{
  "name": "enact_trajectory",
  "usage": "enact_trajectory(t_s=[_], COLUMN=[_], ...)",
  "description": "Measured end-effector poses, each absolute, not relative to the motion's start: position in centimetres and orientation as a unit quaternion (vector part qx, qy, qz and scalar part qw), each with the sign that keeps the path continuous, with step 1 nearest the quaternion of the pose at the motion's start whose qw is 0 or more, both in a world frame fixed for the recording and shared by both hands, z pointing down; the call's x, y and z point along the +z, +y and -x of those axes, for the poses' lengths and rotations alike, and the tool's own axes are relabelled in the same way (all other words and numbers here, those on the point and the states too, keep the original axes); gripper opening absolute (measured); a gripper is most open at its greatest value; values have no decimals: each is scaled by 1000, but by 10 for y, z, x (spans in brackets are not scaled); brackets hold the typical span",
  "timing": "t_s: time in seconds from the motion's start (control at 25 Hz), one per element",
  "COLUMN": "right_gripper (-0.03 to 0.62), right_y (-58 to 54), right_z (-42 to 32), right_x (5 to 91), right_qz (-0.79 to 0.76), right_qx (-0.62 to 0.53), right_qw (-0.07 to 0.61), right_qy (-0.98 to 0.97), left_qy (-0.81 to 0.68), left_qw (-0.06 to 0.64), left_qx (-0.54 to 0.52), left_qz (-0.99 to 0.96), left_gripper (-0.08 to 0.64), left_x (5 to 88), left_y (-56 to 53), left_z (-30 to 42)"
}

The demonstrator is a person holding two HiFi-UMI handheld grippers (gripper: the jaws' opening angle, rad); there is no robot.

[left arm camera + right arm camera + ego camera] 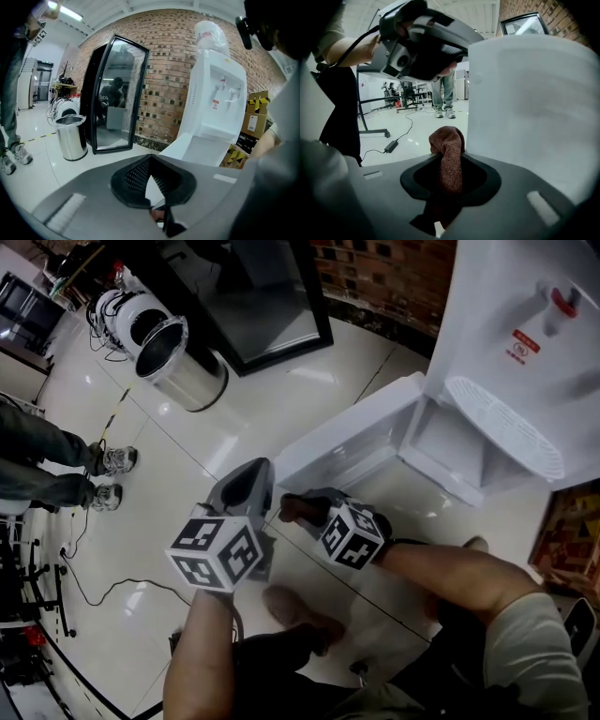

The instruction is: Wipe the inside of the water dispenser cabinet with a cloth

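fingers [483,180] of the right gripper [298,509] are narrowed onto a reddish-brown cloth [447,150], pinching it partway down. its bunched end sticks out past the jaws, along the line the gripper points. the left gripper [251,476] has its jaws drawn fully together with nothing between them, and it sits just beside the right one.

in the head view both grippers hover over a pale tiled floor [169,456], in front of a white water dispenser [525,343]. the cabinet [450,442] at its base is open. its door [347,442] swings out toward the grippers, and the bare white inside faces the person.

the cabinet opening lies up and to the right of both grippers in the head view. the right gripper, with the cloth, looks the nearer of the two. its jaws point up and left, toward the door's edge and not into the opening, and the door's white panel fills the right of its own view. reaching the inside probably calls for swinging the cloth end round to the right, past the door.
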State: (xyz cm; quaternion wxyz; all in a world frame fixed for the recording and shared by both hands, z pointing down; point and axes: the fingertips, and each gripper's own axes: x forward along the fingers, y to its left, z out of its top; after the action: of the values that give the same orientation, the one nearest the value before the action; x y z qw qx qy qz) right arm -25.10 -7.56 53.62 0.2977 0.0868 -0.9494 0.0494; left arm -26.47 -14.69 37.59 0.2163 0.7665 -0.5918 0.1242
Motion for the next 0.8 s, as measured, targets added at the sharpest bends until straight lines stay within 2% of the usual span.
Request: enact_trajectory(t_s=[0.8], right_gripper=[118], right_y=[-97], right_z=[231], right_x=[554], right_qz=[-107], right_qx=[20], right_qw=[302], right_qy=[-947], left_qy=[-591], left_qw=[219], left_qx=[118], left_qz=[-768], left_gripper=[0], left_x=[376], left_y=[-147], left_z=[268])
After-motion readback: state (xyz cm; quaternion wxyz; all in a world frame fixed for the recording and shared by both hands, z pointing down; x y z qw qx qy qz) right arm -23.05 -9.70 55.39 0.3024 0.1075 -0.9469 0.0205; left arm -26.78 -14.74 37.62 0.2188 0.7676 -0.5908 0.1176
